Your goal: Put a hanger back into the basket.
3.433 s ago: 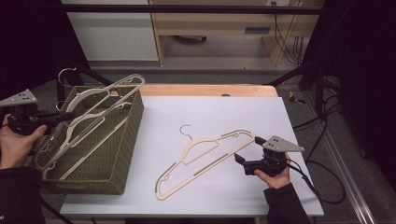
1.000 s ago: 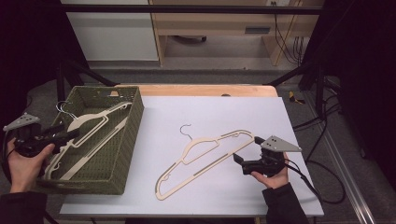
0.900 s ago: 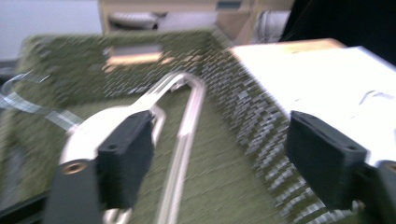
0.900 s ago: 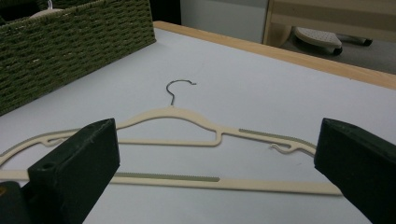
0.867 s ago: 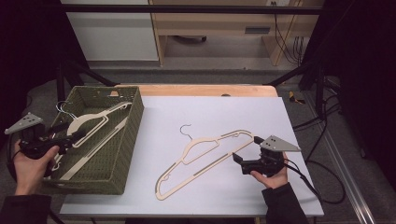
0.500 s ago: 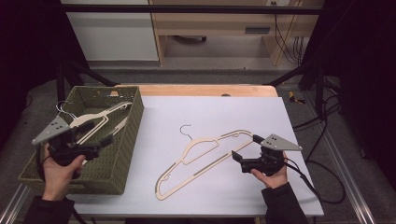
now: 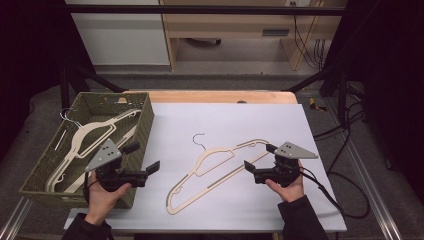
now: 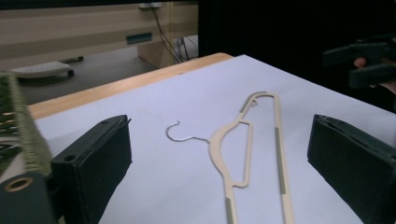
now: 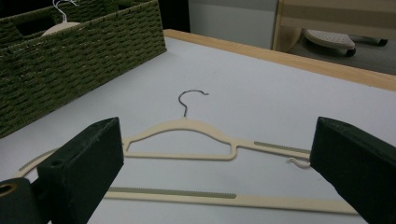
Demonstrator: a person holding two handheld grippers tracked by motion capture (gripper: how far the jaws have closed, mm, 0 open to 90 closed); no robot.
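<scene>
A cream hanger [image 7: 220, 170] is laid flat on the table [image 7: 235, 117], hook toward 12 o'clock. The left gripper [image 7: 141, 160], at the hanger's 9 o'clock by the basket [image 7: 142, 125], is spread wide; its jaws have just been opening, nothing between them. The right gripper [image 7: 260, 164], at 3 o'clock, is also held wide open and empty.

Two black handheld grippers, left gripper [image 7: 142, 161] and right gripper [image 7: 260, 164], each topped by a grey three-cornered plate, with broad matte-black jaw pads, a trailing black cable and dark sleeves.
</scene>
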